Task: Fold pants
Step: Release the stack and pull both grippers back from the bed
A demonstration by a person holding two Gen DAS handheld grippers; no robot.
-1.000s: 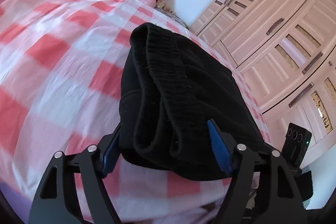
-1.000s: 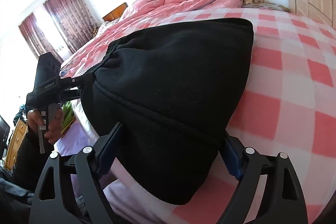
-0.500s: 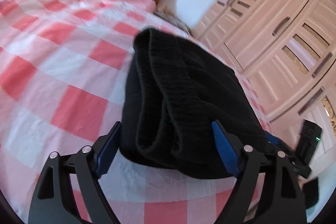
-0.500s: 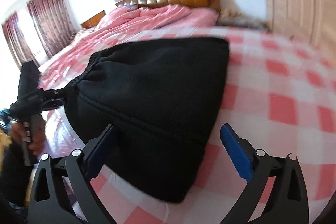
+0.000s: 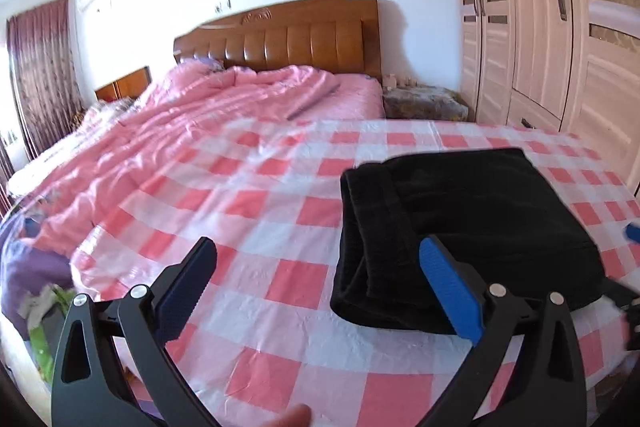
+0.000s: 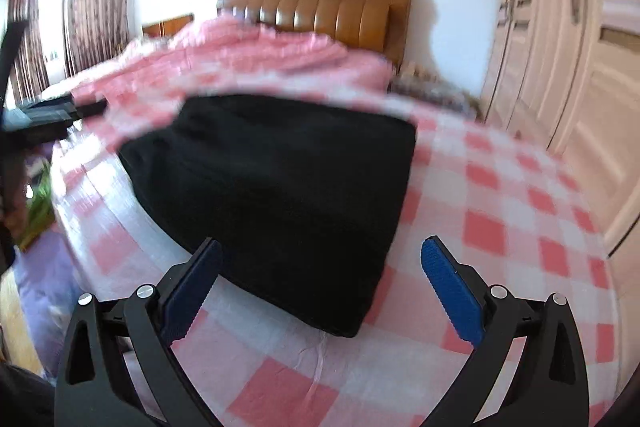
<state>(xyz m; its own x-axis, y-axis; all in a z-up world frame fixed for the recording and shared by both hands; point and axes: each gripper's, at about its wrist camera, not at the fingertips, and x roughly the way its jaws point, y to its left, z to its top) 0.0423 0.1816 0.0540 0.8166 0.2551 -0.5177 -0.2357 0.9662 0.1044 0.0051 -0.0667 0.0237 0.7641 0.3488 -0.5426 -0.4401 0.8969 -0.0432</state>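
The black pants (image 5: 460,227) lie folded into a thick rectangular bundle on the pink-and-white checked sheet (image 5: 280,195). In the left wrist view my left gripper (image 5: 320,279) is open and empty, drawn back from the bundle, which lies to its right. In the right wrist view the pants (image 6: 280,179) lie just beyond my right gripper (image 6: 320,279), which is open and empty, pulled back above the sheet (image 6: 500,207). Nothing touches the pants.
A rumpled pink quilt (image 5: 180,131) covers the far half of the bed before a brown headboard (image 5: 288,39). A pale wardrobe (image 5: 552,27) stands on the right. The bed's near edge drops to purple bedding and clutter (image 5: 36,287) at left.
Both grippers have let go of the pants and pulled back and up. The left gripper has swung left, so the bundle now lies to its right.
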